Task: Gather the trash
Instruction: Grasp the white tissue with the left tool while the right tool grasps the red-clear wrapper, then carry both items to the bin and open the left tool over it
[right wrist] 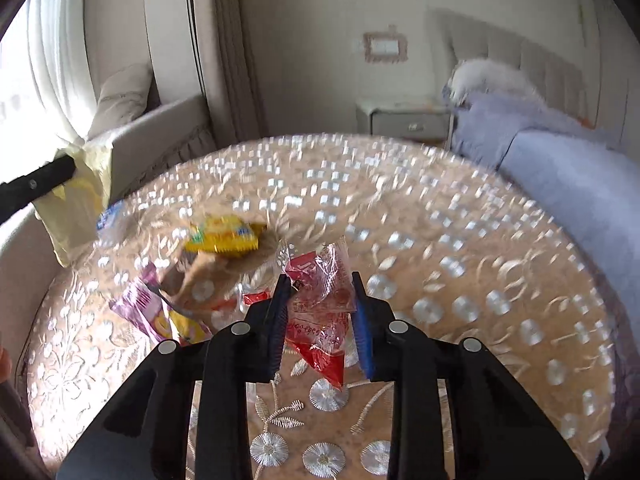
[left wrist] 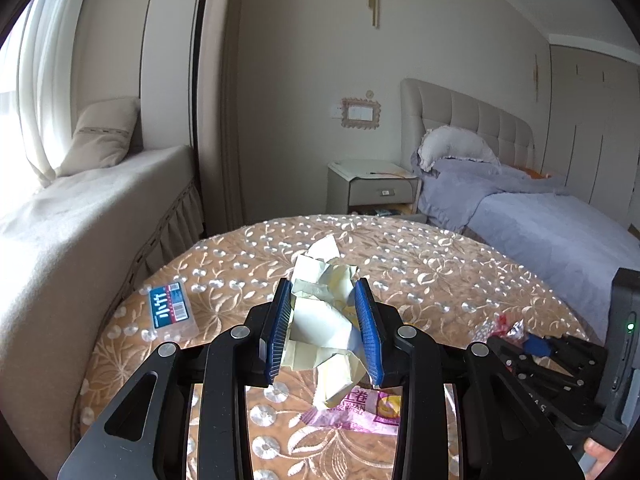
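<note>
My left gripper (left wrist: 323, 292) is shut on a crumpled wad of pale yellow paper (left wrist: 324, 316) and holds it above the round table (left wrist: 420, 264). The wad also shows at the left of the right wrist view (right wrist: 78, 204). My right gripper (right wrist: 319, 286) is shut on a red and clear plastic wrapper (right wrist: 320, 300) above the table (right wrist: 460, 240). It appears at the right of the left wrist view with the wrapper (left wrist: 500, 326). On the table lie a yellow snack packet (right wrist: 224, 236), a pink and yellow wrapper (right wrist: 160, 312), also under the left gripper (left wrist: 352, 408), and a brown paper piece (right wrist: 196, 280).
A blue tissue pack (left wrist: 170, 310) lies at the table's left side. A window seat with a cushion (left wrist: 104, 136) stands left of the table. A nightstand (left wrist: 372, 186) and a bed with a lilac cover (left wrist: 540, 216) stand beyond it. The right wrist view is motion-blurred.
</note>
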`<state>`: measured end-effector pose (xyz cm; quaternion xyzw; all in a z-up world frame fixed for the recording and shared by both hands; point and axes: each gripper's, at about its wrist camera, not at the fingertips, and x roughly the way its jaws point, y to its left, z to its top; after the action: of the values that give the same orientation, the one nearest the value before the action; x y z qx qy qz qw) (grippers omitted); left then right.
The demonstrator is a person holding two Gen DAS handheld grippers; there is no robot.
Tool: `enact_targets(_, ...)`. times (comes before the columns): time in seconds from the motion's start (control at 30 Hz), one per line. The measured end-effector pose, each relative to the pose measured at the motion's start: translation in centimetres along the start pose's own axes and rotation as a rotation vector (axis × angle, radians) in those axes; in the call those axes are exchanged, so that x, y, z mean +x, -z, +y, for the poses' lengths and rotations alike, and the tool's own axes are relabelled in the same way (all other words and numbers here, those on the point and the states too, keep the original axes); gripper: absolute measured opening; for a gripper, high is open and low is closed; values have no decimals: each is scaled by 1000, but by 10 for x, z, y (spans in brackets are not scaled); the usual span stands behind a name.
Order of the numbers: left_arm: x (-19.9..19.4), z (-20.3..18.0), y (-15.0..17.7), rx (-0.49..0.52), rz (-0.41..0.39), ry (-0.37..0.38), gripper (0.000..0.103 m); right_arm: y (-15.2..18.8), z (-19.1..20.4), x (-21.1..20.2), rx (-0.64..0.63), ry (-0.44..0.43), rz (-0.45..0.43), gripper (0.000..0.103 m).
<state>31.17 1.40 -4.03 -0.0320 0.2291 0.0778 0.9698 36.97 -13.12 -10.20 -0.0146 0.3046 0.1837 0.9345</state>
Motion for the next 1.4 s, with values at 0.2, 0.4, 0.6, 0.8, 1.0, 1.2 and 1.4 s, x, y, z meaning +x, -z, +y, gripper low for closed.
enact_targets(0.2,-24,-27,-2,26,-34,60,32,-14,-11,-70,-7,50,-183,31)
enact_targets(0.4,-49,-72,3,71,-56,168,32,-8,-33,-129,5,102,-275,31)
enact_targets(0.6,-70,-127,16,137,-60,278,32,14,-59,-170,28,186,-319,31)
enact_targets(0.8,-87,-184,38,195,-43,405,32,43,-93,-213,64,299,-347,31)
enact_targets(1.0,-100,-246,62,263,-15,538,32,78,-130,-250,123,415,-352,31)
enact_targets(1.2,-112,-311,88,345,17,645,32,114,-168,-279,190,521,-351,31)
enact_targets(1.4,-116,-368,114,423,58,709,32,146,-204,-296,259,605,-342,31)
